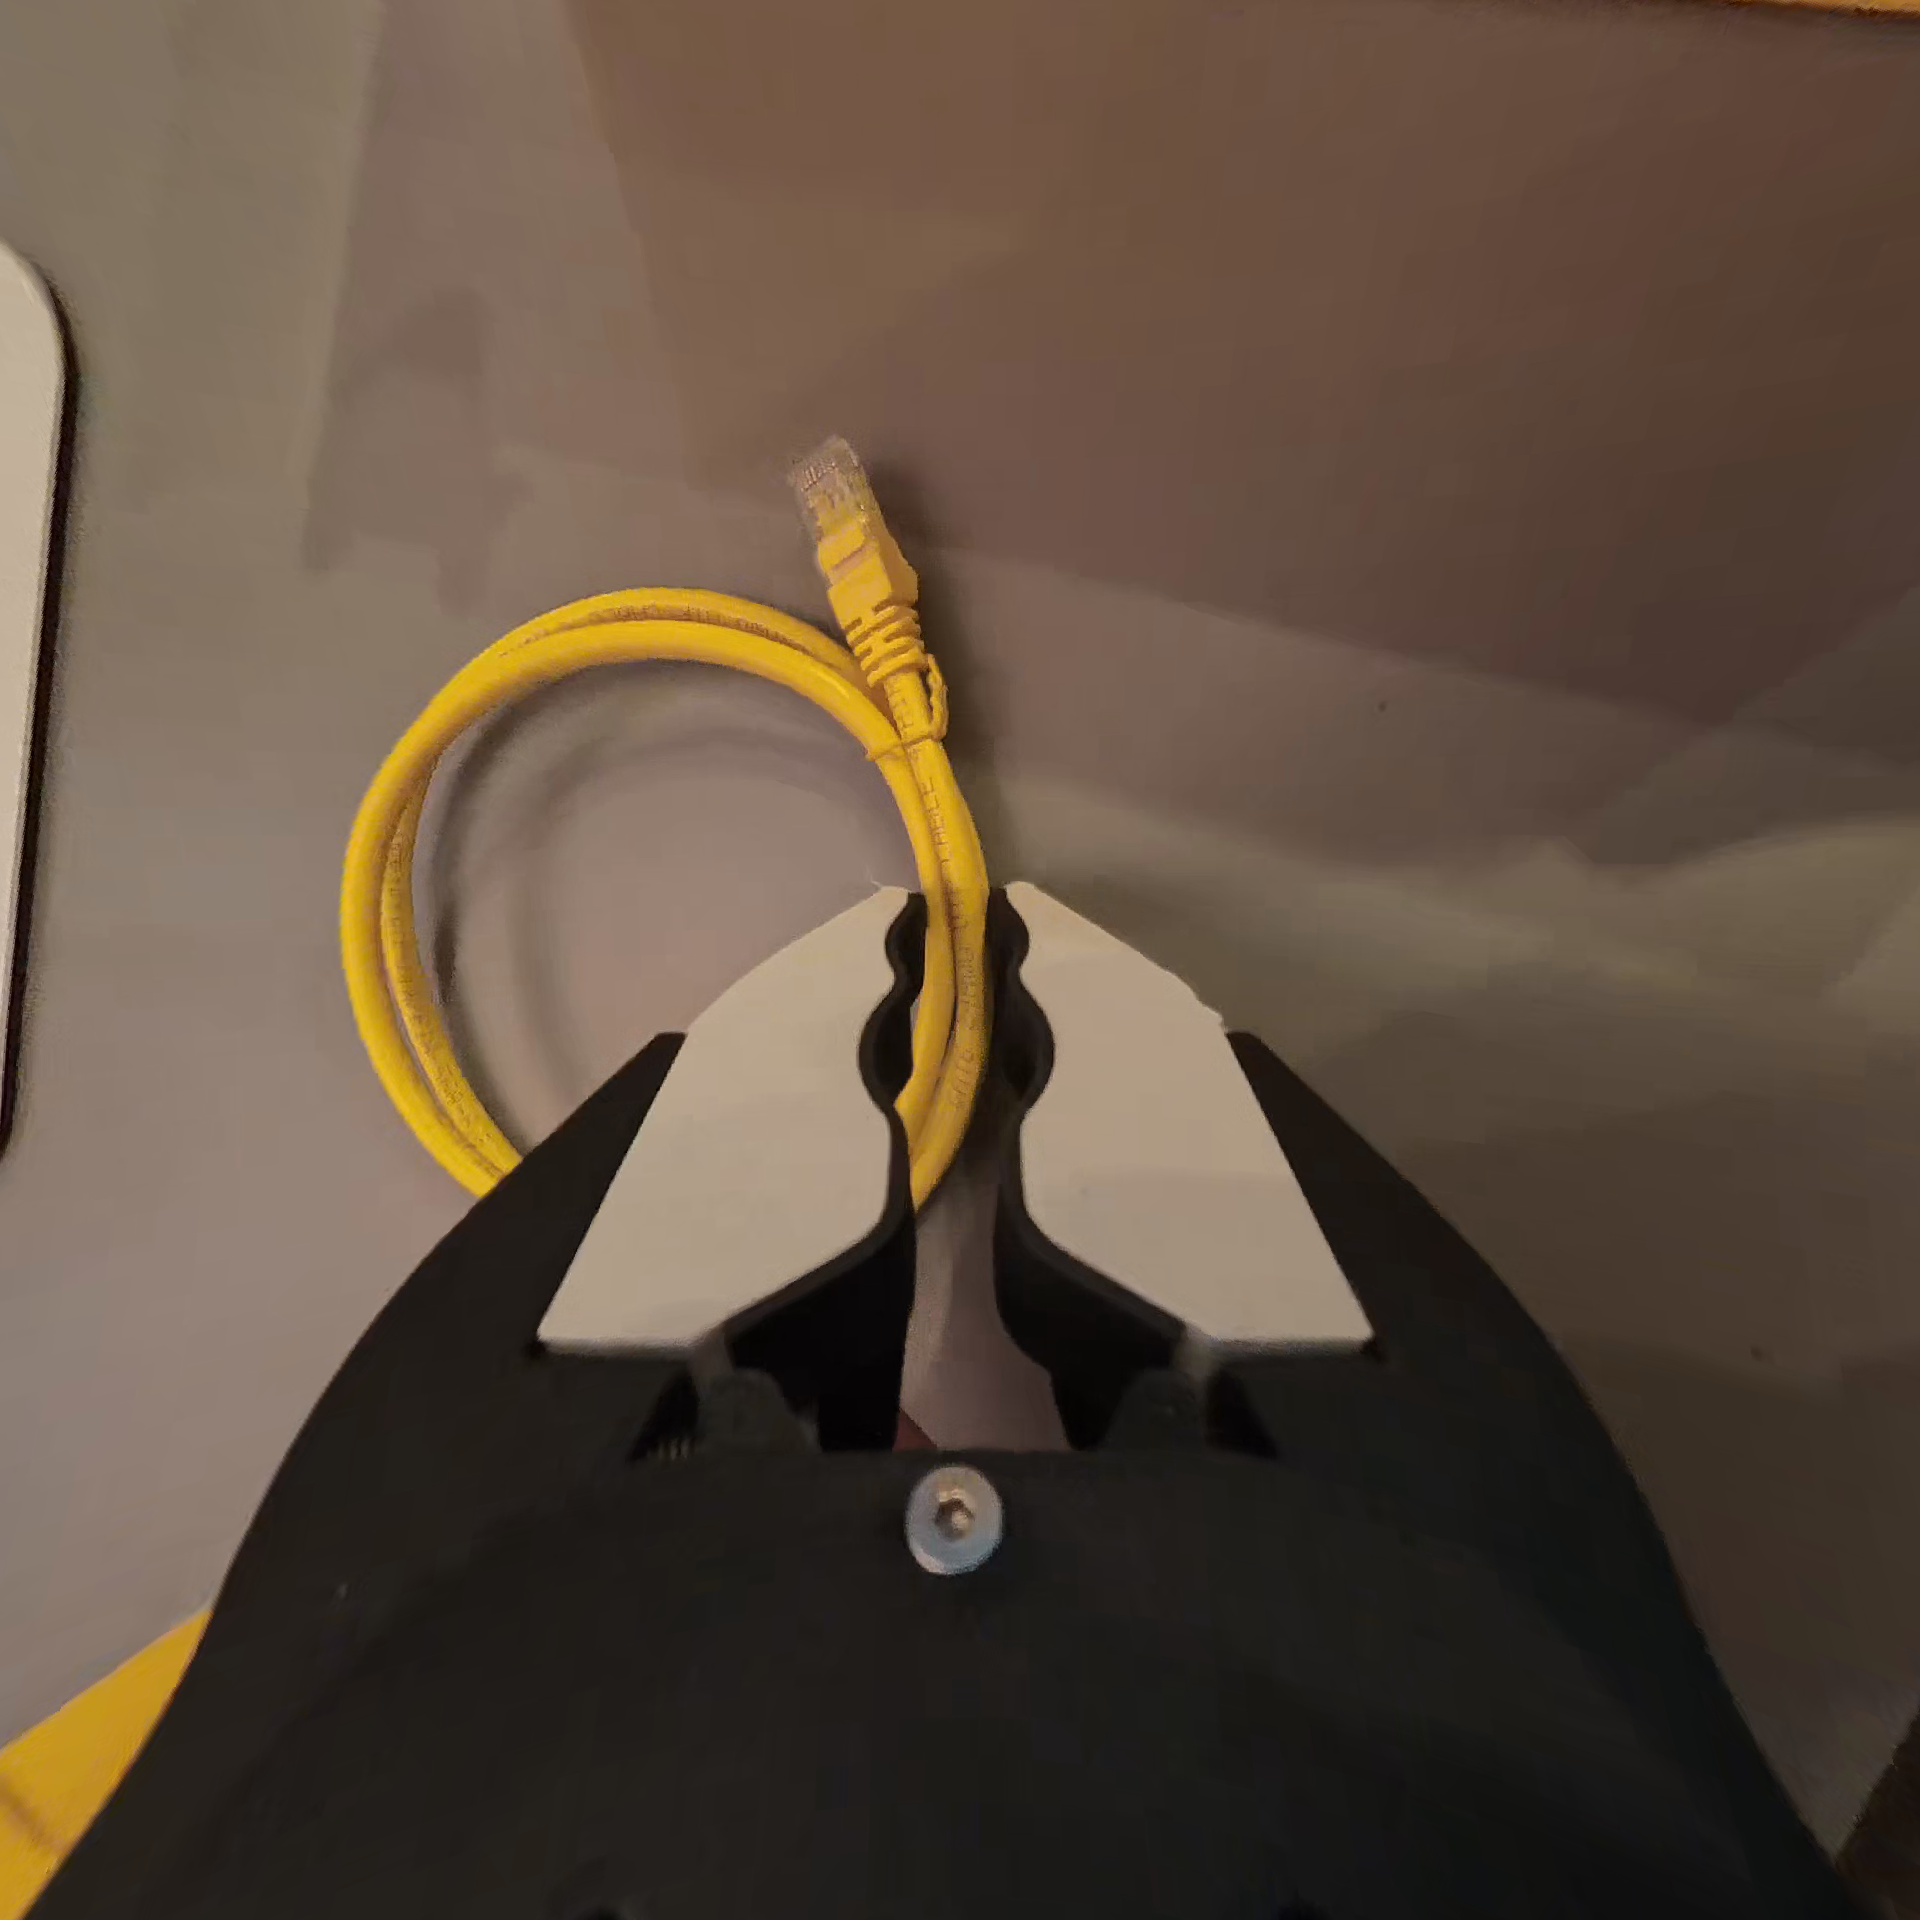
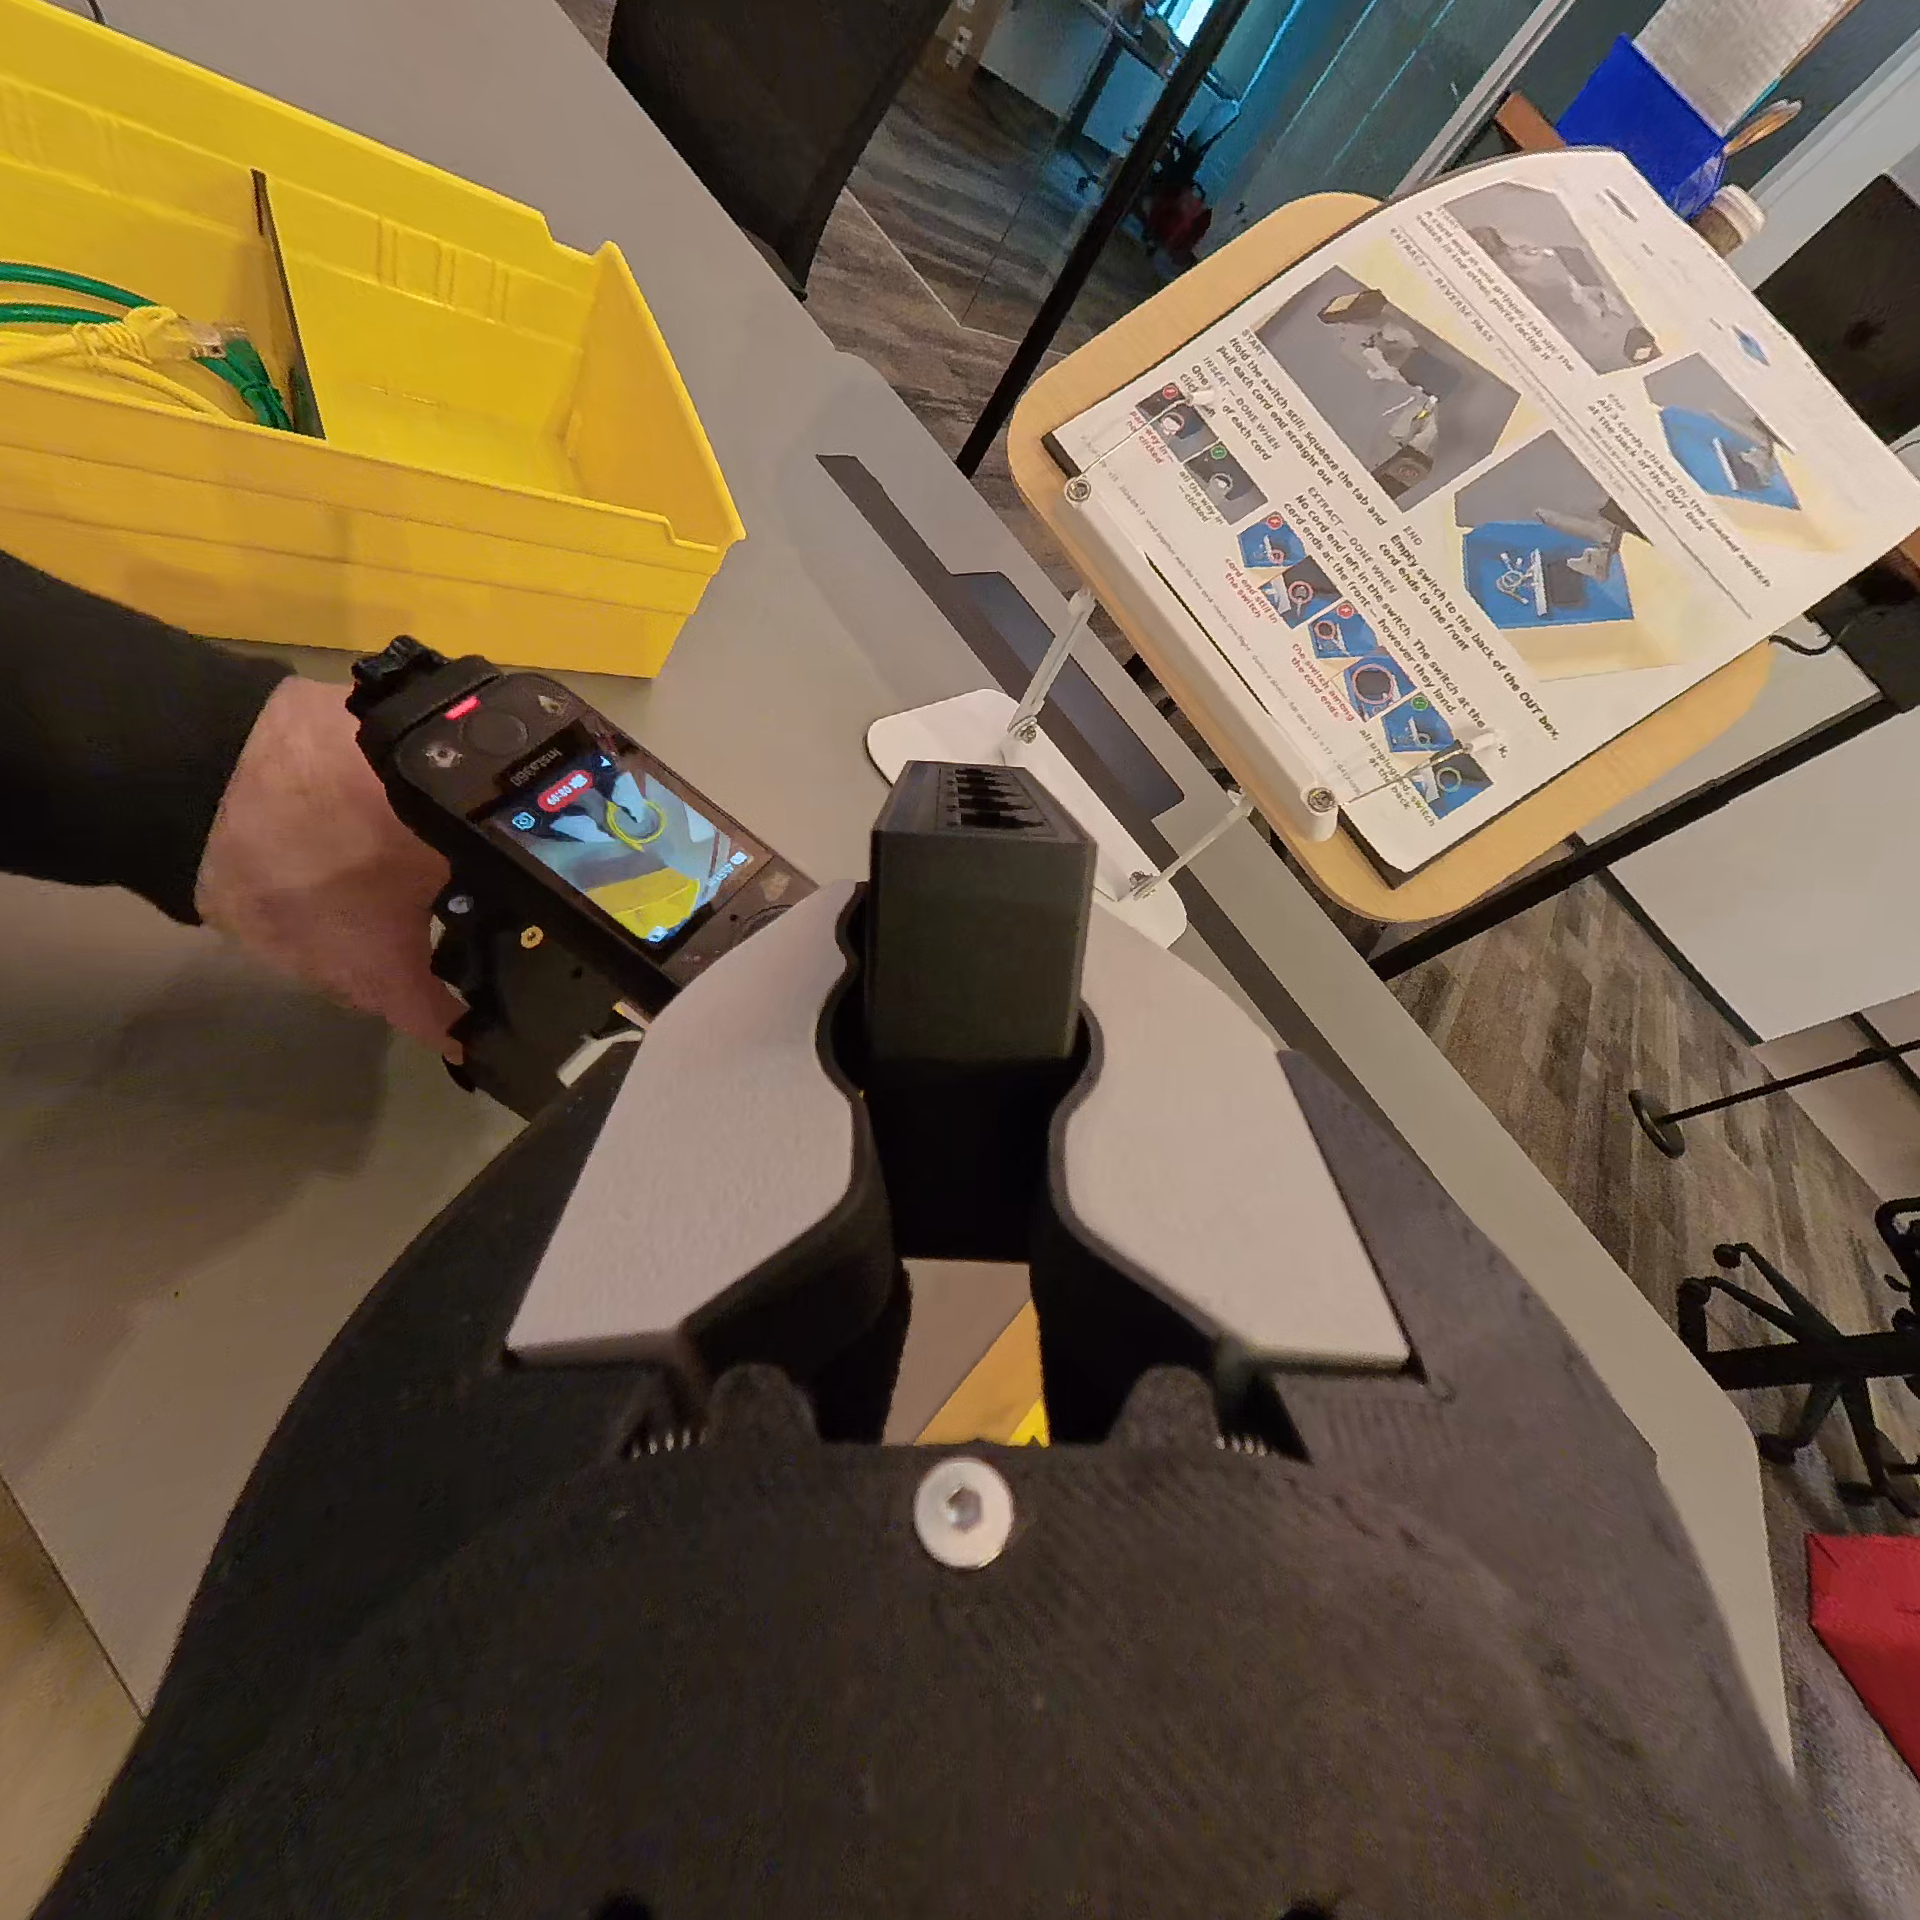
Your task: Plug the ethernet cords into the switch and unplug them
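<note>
The left gripper (image 1: 954, 904) is clamped on the coiled yellow ethernet cord (image 1: 665, 862) behind its plug (image 1: 847, 520), leaving the plug free to aim. The right gripper (image 2: 971, 935) pinches the black switch (image 2: 977, 914) above the grey surface (image 2: 727, 623), ports outward, apparently steadying it for insertion.

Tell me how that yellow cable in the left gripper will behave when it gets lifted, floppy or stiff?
Probably springy rather than limp: the yellow cable keeps a round coil beyond the left gripper. The coil will likely swing as one bundle, since a thin tie seems to bind it near the plug. It looks light, but may pivot between the fingers, which pinch only one short stretch.
</note>
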`<action>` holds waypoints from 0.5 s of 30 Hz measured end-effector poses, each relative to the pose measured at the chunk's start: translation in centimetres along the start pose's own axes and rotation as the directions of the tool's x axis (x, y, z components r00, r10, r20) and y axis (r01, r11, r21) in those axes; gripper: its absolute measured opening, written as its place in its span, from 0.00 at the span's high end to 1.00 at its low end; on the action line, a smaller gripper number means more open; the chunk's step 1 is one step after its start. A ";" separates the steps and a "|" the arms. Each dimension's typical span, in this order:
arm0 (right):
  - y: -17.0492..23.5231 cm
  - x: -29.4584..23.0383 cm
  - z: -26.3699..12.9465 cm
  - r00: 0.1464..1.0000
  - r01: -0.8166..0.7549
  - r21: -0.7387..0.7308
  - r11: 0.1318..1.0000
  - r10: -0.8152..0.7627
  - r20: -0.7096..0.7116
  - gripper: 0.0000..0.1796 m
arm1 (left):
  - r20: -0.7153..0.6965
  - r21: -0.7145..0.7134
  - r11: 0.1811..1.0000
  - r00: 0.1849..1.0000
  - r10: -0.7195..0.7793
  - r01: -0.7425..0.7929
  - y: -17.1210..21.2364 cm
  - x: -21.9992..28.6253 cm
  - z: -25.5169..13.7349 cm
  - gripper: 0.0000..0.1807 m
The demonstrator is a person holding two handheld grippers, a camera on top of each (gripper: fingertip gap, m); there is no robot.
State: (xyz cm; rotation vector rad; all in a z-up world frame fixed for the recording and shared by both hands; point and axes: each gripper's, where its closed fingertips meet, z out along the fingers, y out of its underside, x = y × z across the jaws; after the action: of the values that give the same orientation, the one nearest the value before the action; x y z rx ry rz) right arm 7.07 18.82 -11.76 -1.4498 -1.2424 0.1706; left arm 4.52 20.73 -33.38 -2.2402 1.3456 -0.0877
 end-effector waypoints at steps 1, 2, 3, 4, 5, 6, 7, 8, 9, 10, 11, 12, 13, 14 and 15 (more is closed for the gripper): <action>0.0 0.1 -0.1 1.000 -0.006 0.002 1.000 0.006 0.000 0.84 | -0.030 -0.007 0.997 0.997 0.077 -0.077 0.2 0.5 -0.3 0.94; 0.0 0.3 -0.2 1.000 -0.010 0.004 1.000 0.010 -0.001 0.84 | -0.062 -0.007 0.984 0.982 0.178 -0.179 0.6 1.2 -0.6 0.94; 0.0 0.4 -0.3 1.000 -0.013 0.006 1.000 0.013 -0.004 0.84 | -0.101 -0.008 0.957 0.953 0.286 -0.288 1.1 2.0 -1.1 0.94; 0.0 0.5 -0.3 1.000 -0.015 0.008 1.000 0.015 -0.006 0.84 | -0.151 -0.027 0.926 0.917 0.370 -0.378 2.0 2.7 -1.7 0.95; 0.0 0.5 -0.4 1.000 -0.017 0.010 1.000 0.017 -0.004 0.84 | -0.190 -0.053 0.891 0.881 0.434 -0.451 2.8 3.1 -2.3 0.95; 0.0 0.5 -0.4 1.000 -0.018 0.012 1.000 0.018 -0.003 0.84 | -0.195 -0.098 0.866 0.863 0.467 -0.491 3.6 2.9 -2.8 0.94; 0.0 0.5 -0.4 1.000 -0.016 0.012 1.000 0.016 -0.002 0.84 | -0.192 -0.134 0.862 0.866 0.462 -0.490 4.2 2.4 -3.4 0.92; -0.1 0.5 -0.5 1.000 -0.013 0.011 1.000 0.013 -0.004 0.84 | -0.175 -0.131 0.884 0.888 0.425 -0.449 4.1 2.1 -4.0 0.77; -0.1 0.5 -0.5 1.000 -0.012 0.013 1.000 0.012 -0.005 0.84 | -0.148 -0.125 0.919 0.923 0.356 -0.374 3.8 1.6 -4.7 0.61; -0.2 0.5 -0.6 1.000 -0.014 0.016 1.000 0.014 -0.006 0.84 | -0.130 -0.113 0.954 0.956 0.265 -0.279 3.7 1.3 -5.5 0.61; -0.2 0.6 -0.7 1.000 -0.015 0.017 1.000 0.015 -0.008 0.84 | -0.105 -0.087 0.982 0.982 0.156 -0.165 3.5 1.0 -6.3 0.61; -0.2 0.7 -0.7 1.000 -0.017 0.018 1.000 0.017 -0.009 0.84 | -0.071 -0.066 0.997 0.997 0.027 -0.032 3.5 0.4 -6.9 0.61; -0.3 0.7 -0.7 1.000 -0.020 0.022 1.000 0.021 -0.008 0.84 | -0.016 -0.053 0.991 0.992 -0.126 0.125 4.0 -0.6 -7.3 0.61; -0.3 0.7 -0.7 1.000 -0.023 0.024 0.999 0.023 -0.004 0.84 | 0.008 -0.012 0.961 0.961 -0.275 0.275 4.5 -1.2 -7.7 0.60; -0.3 0.6 -0.7 1.000 -0.023 0.026 0.999 0.023 -0.004 0.84 | -0.011 0.051 0.905 0.907 -0.421 0.421 4.8 -1.4 -8.0 0.60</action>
State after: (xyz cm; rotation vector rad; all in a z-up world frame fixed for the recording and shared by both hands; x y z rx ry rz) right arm 7.66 18.79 -10.95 -1.4420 -1.2167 0.1983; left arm -2.54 16.91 -28.41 -2.4483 0.8239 -0.2709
